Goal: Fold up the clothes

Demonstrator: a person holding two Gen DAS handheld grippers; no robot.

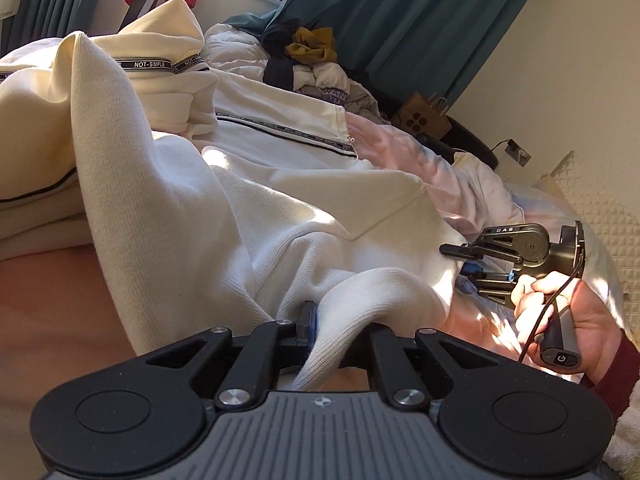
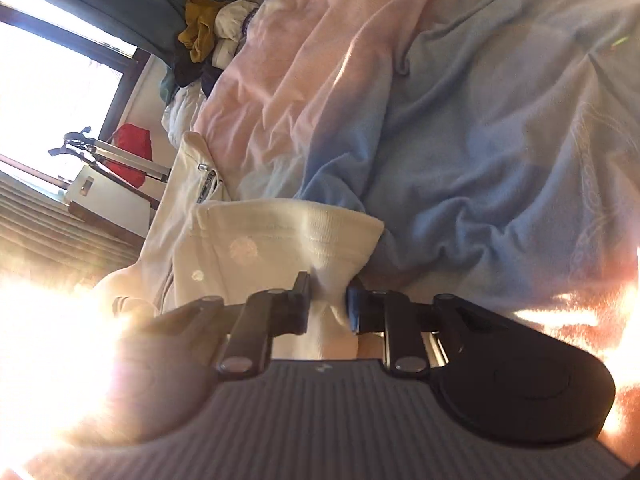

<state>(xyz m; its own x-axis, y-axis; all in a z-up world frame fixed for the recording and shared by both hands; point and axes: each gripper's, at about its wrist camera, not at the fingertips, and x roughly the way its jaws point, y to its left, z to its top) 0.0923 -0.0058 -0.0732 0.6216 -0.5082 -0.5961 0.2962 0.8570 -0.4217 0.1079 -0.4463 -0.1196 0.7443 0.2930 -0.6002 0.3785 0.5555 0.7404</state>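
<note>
Cream jacket (image 1: 256, 216), one; two grippers pinching hem.

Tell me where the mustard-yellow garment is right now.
The mustard-yellow garment lies at the top of the left wrist view, on the heap of unfolded clothes at the bed's far end, just below the teal curtain.

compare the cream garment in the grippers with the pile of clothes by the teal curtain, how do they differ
The cream garment is one pale piece spread across the near bed; the pile of clothes is a crumpled heap of mustard, dark and white items far back. The garment is pinched by the left gripper and the right gripper; nothing touches the pile. The garment shows black lettered tape; the pile shows a purple patch. Both lie on the bed, unfolded.
</note>
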